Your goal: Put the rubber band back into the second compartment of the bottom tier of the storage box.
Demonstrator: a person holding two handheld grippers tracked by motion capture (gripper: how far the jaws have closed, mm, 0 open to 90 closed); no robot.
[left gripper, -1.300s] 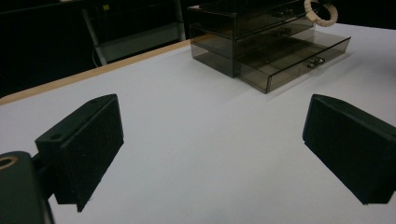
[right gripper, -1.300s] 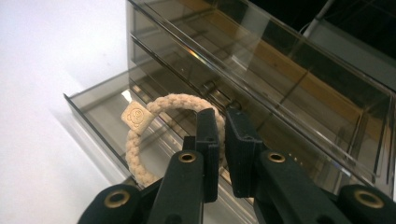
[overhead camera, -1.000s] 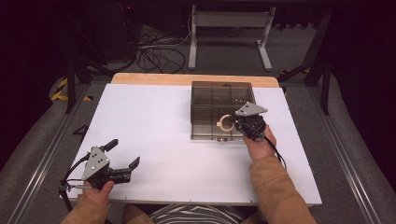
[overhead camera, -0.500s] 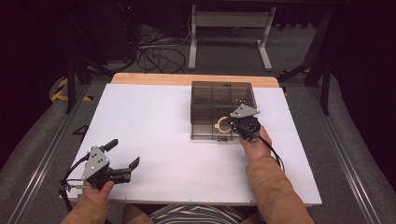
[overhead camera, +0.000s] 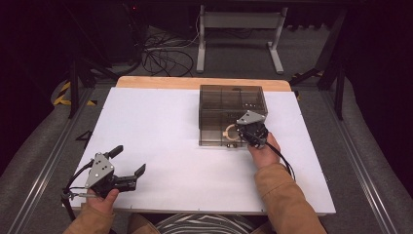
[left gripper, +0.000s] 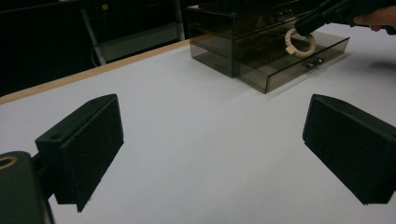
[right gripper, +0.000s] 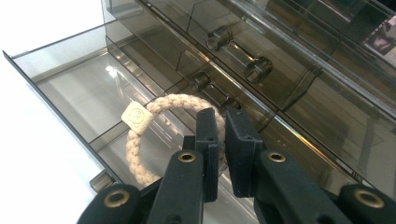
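Observation:
A cream braided bracelet (right gripper: 140, 140) with a square tag hangs over the open bottom drawer (right gripper: 70, 74) of a smoky clear drawer box (overhead camera: 232, 100). My right gripper (right gripper: 223, 114) is shut on the bracelet's cord, which runs between the pads. From above, the right gripper (overhead camera: 239, 132) sits at the box's front right with the bracelet (overhead camera: 228, 132) to its left. My left gripper (overhead camera: 129, 159) rests open near the table's front left corner, jaws wide with nothing between them. In the left gripper view (left gripper: 219, 144), the bracelet (left gripper: 299, 42) and the right gripper (left gripper: 308, 23) appear far off.
The white table top (overhead camera: 160, 122) stretches between both hands. A wooden strip (overhead camera: 160, 82) edges its far side. Cables (overhead camera: 160, 58) and a metal stand (overhead camera: 238, 29) lie on the floor beyond. The box's upper drawers have metal knobs (right gripper: 259, 65).
My right gripper has moved slightly left and lower with the bracelet, closer over the open drawer. The left gripper has stayed where it was.

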